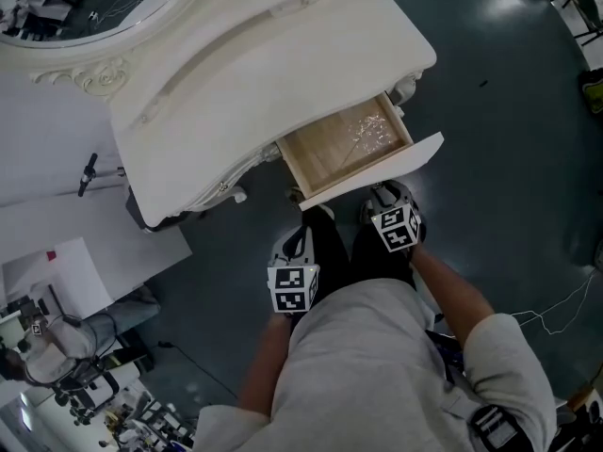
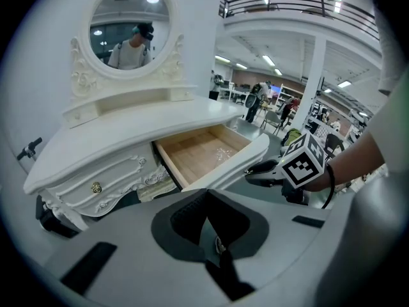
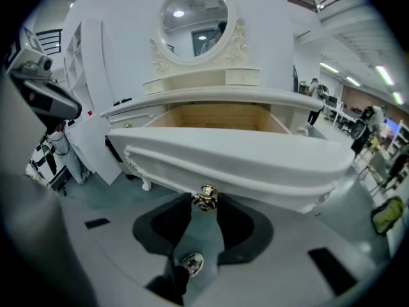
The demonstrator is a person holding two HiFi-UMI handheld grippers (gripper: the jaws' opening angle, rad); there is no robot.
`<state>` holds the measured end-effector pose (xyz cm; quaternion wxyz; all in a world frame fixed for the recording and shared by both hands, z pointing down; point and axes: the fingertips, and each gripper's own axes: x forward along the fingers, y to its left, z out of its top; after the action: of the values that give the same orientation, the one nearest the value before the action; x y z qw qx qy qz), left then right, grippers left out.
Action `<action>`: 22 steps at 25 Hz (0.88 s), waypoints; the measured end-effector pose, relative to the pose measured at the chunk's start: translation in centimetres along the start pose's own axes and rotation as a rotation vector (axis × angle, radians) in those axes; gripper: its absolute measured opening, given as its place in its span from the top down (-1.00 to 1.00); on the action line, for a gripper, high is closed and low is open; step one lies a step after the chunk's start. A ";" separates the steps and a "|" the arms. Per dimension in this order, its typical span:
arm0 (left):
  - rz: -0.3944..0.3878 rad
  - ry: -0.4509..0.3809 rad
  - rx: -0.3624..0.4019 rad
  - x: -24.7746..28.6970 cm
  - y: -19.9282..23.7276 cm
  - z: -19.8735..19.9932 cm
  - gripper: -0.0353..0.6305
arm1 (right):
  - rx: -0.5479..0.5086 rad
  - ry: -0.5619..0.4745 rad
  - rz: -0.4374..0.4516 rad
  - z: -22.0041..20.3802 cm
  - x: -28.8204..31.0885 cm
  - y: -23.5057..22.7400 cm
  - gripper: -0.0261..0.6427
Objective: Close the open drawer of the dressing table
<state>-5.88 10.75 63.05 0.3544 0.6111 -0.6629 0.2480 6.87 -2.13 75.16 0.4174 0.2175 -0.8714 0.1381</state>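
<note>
The white dressing table has its right-hand drawer pulled out, showing a bare wooden bottom with a small clear crinkled scrap on it. My right gripper is shut, and its tips rest against the brass knob in the middle of the drawer front. My left gripper hangs shut and empty just left of the drawer's near corner, below the table's edge. Seen from the left gripper, the right gripper points at the drawer front.
An oval mirror tops the table at the back left. The table's left drawer, with its own brass knob, is pushed in. White panels and equipment crowd the floor at left. A thin cable lies at right.
</note>
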 end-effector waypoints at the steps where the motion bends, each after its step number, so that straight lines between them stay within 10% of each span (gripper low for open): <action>1: 0.001 -0.003 -0.002 0.0 0.1 0.2 0.88 | -0.001 0.001 -0.001 0.1 0.0 -0.1 0.52; 22: 0.012 -0.013 -0.043 0.2 0.7 0.4 0.88 | -0.015 -0.007 -0.002 1.5 1.2 -0.6 0.52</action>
<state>-6.68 10.42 63.04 0.3614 0.6009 -0.6741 0.2320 5.46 -3.62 75.21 0.4161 0.2156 -0.8737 0.1303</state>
